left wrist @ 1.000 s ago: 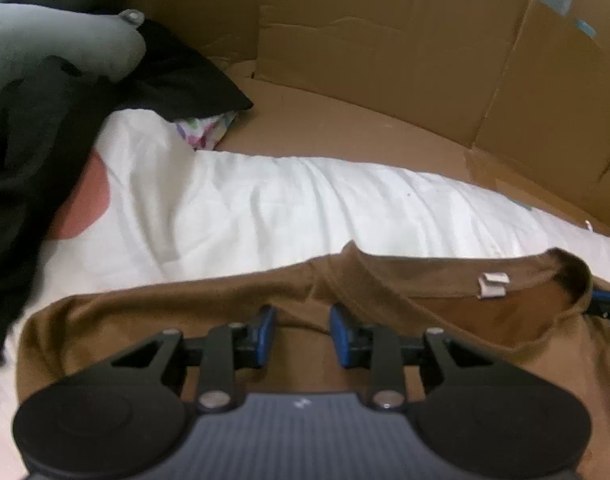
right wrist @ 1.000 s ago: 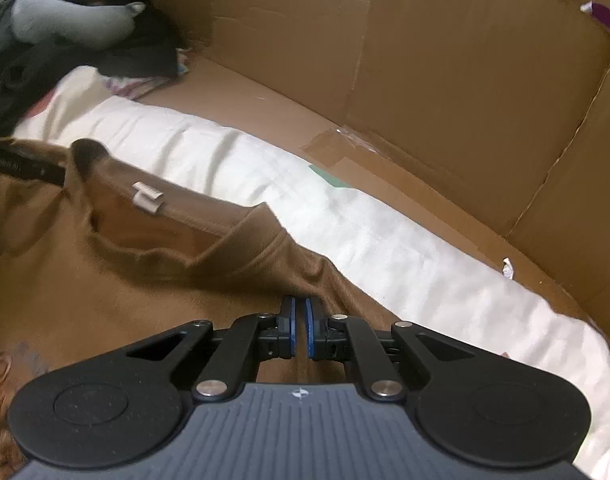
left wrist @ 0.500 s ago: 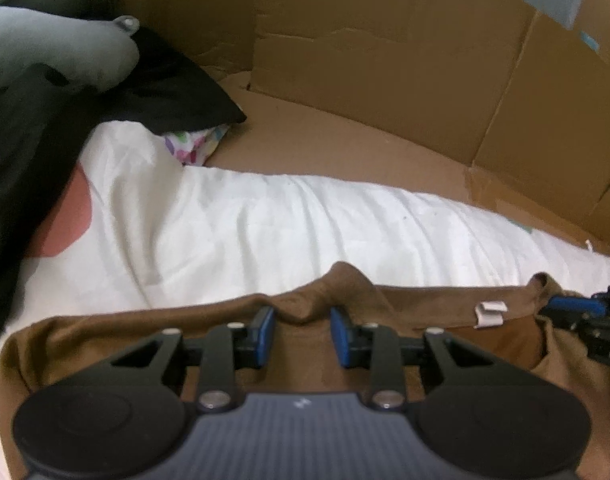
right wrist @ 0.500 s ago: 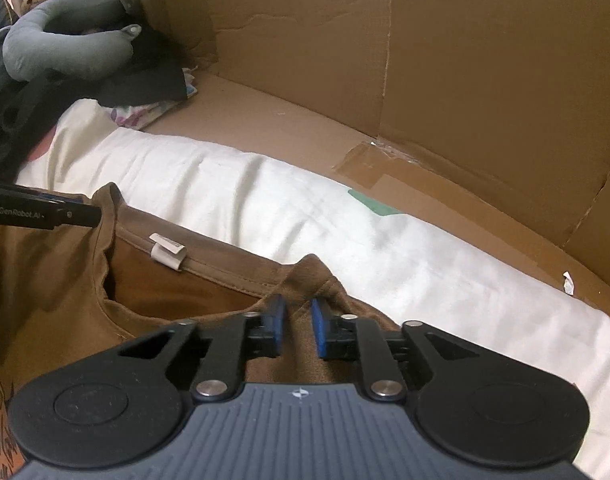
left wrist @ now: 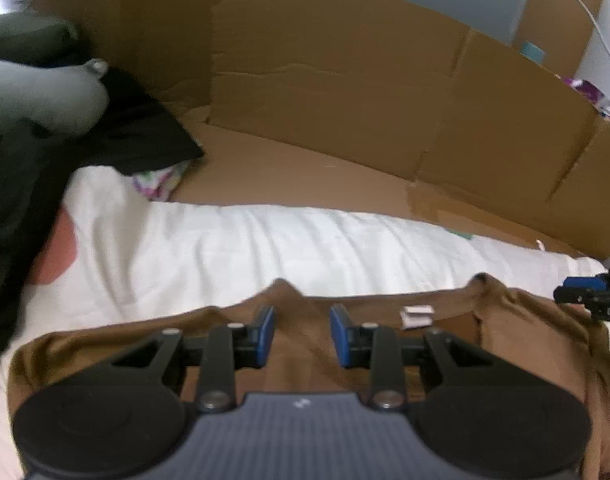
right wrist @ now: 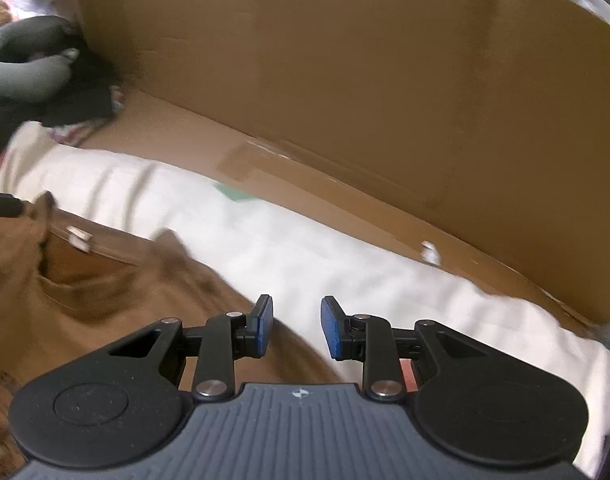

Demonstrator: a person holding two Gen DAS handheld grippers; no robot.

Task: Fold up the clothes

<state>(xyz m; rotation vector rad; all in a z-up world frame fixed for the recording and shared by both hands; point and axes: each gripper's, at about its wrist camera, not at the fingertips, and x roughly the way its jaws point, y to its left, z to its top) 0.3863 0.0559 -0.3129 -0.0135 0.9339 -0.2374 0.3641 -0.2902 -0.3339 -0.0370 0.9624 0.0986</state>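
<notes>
A brown T-shirt [left wrist: 105, 328] lies on white bedding [left wrist: 265, 248], its neck hole and white label [left wrist: 417, 315] facing up. My left gripper [left wrist: 301, 328] hovers over the left shoulder with its jaws apart. A small peak of cloth pokes up just past the tips, and no pad presses on it. My right gripper [right wrist: 297, 320] is at the shirt's [right wrist: 85, 320] right shoulder edge, jaws opening, nothing pinched between them. Its tips also show at the far right of the left wrist view, right gripper [left wrist: 585, 296]. A second cloth peak stands left of it near the label [right wrist: 80, 238].
Cardboard walls [left wrist: 345, 80] and a cardboard floor strip close off the far side of the bedding [right wrist: 345, 264]. At the left lie a grey neck pillow [left wrist: 37, 100], black clothing [left wrist: 145, 136] and a patterned cloth [left wrist: 157, 180].
The right gripper opened, let go of the shirt's shoulder and slid right toward the shirt's edge. The left gripper rose a little with its jaws unchanged, and the collar sits lower in its view.
</notes>
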